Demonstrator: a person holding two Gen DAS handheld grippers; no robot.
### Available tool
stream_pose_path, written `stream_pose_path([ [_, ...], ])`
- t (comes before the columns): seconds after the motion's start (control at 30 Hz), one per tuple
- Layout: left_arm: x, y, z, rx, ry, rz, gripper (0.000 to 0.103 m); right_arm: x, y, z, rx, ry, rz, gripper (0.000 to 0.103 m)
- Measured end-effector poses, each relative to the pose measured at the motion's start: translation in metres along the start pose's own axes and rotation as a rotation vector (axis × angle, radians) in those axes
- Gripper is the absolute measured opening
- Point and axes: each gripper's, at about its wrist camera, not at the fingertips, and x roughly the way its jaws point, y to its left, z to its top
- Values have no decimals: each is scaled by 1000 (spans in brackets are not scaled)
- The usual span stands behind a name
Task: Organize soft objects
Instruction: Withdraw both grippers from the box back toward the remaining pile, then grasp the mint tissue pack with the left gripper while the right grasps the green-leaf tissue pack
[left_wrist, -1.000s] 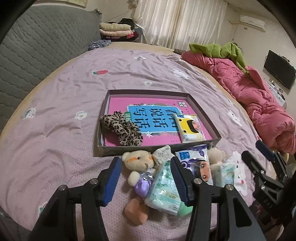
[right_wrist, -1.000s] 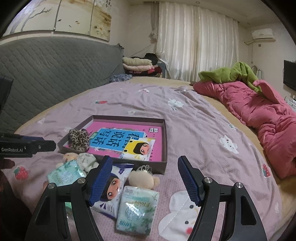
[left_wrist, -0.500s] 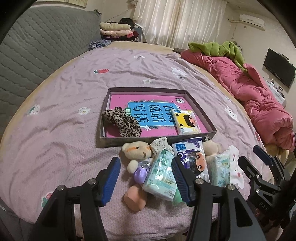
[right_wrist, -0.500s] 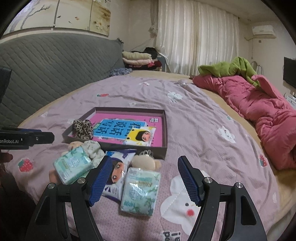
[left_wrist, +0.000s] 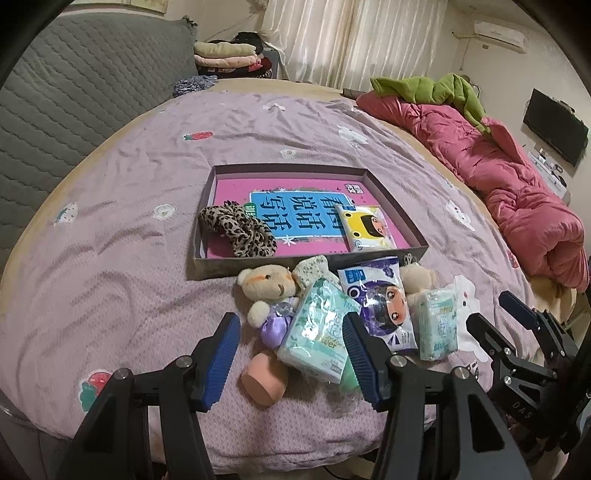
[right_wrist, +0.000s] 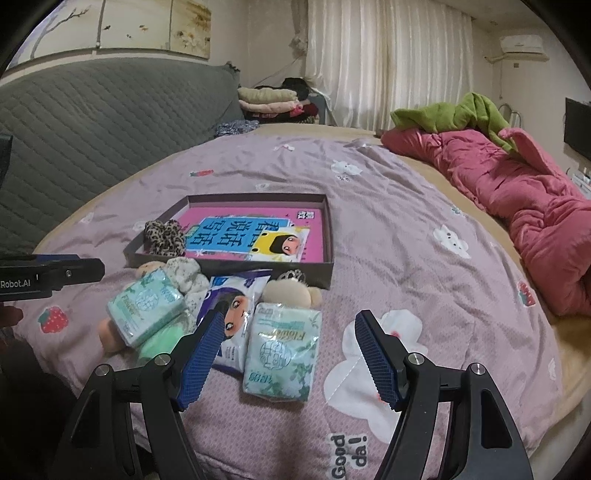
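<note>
Left wrist view: left gripper (left_wrist: 291, 356) jaws wide, empty, above pale-green plastic tissue pack (left_wrist: 318, 339) on the bed. Right gripper (right_wrist: 286, 358) likewise wide. Shallow dark cardboard box (left_wrist: 258, 263) beyond. Judged: pre-grasp; next, descend, close.

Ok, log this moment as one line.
left hand-held gripper: open, empty | right hand-held gripper: open, empty | box: leopard scrunchie, yellow tissue pack
</note>
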Motion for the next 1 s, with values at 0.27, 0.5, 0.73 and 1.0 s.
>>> stream_pose_path([
  [0.27, 10, -10, -8, 31, 32, -3, 57, 1, 2, -3, -3, 7, 15, 75],
  [0.5, 21, -18, -13, 59, 65, -5, 57, 5, -1, -5, 12, 23, 25, 75],
  [0.73, 32, -23, -17, 89, 91, 5, 57, 9, -3, -7, 24, 36, 34, 75],
  [1.0, 45, -29, -17, 121, 110, 27, 57, 12, -3, -9, 21, 45, 40, 75],
])
